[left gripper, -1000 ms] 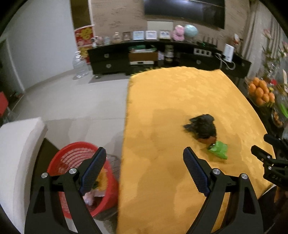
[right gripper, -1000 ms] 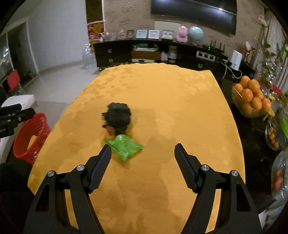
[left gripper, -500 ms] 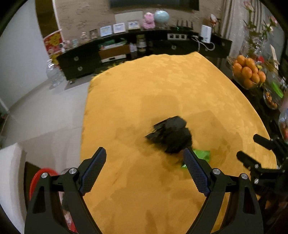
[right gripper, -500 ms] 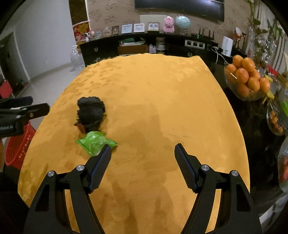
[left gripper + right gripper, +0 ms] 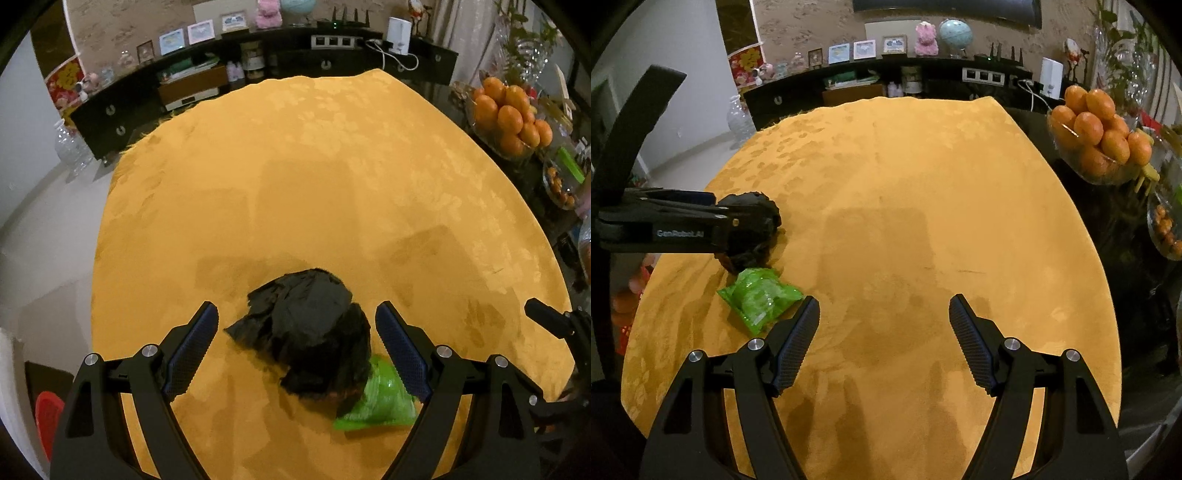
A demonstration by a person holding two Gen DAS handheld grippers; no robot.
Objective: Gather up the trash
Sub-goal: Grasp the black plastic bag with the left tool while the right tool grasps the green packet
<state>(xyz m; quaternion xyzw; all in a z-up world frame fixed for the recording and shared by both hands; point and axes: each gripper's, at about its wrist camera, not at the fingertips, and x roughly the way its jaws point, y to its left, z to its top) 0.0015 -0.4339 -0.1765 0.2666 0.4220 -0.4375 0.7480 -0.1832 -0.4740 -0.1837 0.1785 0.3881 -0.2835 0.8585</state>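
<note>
Now left tongs wide open, straddling crumpled black bag on yellow worktop, pads not touching it, nothing held. Right tongs also open, empty, just beside green wrapper, which lies against bag's near edge. Risks, as judged: closing on bag may drag wrapper along or snag cloth; loose plastic may slip from pads. Readable writing: "GenRobot.AI" on left tongs' side, right-wrist view; nothing else legible.

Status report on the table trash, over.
Left tongs open, straddling black bag, no grip yet. Right tongs open, empty. Green wrapper touching bag. Nothing in the way.
</note>
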